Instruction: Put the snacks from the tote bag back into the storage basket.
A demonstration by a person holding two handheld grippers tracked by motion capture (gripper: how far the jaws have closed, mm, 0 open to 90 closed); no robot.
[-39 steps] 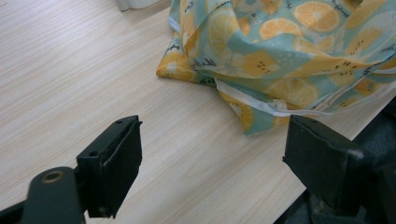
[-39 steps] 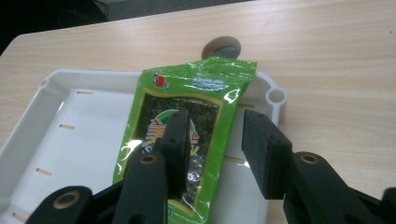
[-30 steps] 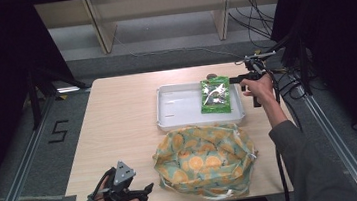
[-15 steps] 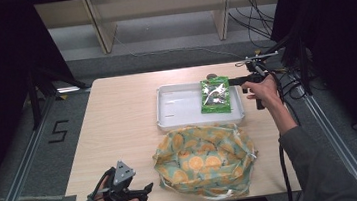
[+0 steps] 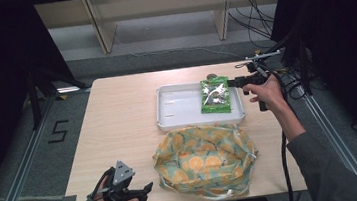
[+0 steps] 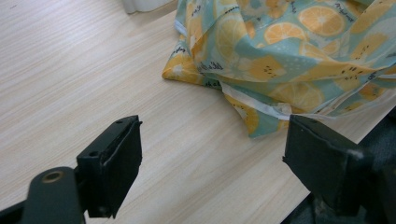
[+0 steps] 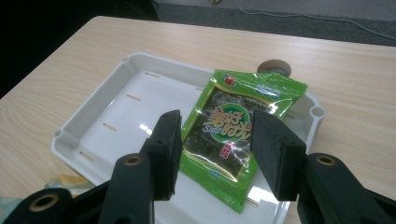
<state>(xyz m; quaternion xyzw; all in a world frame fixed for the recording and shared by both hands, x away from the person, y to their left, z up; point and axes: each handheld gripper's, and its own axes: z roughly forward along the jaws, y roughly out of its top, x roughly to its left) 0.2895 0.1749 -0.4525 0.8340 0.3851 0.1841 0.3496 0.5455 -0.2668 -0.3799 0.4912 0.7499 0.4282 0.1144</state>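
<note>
A white tray sits at the table's back right, with a green seaweed snack packet lying flat in its right end. My right gripper hovers at the tray's right rim, open. In the right gripper view, its jaws stand apart just above the packet and hold nothing. A fabric bag with an orange-slice print lies crumpled in front of the tray. My left gripper rests open at the table's front edge, left of the bag, apart from it.
A small round brown object sits on the table just behind the tray. Cables hang off the right side of the table. Bare wood spreads across the table's left half.
The right hand has shifted very slightly toward the right edge. The packet, the bag and the left gripper have not moved.
</note>
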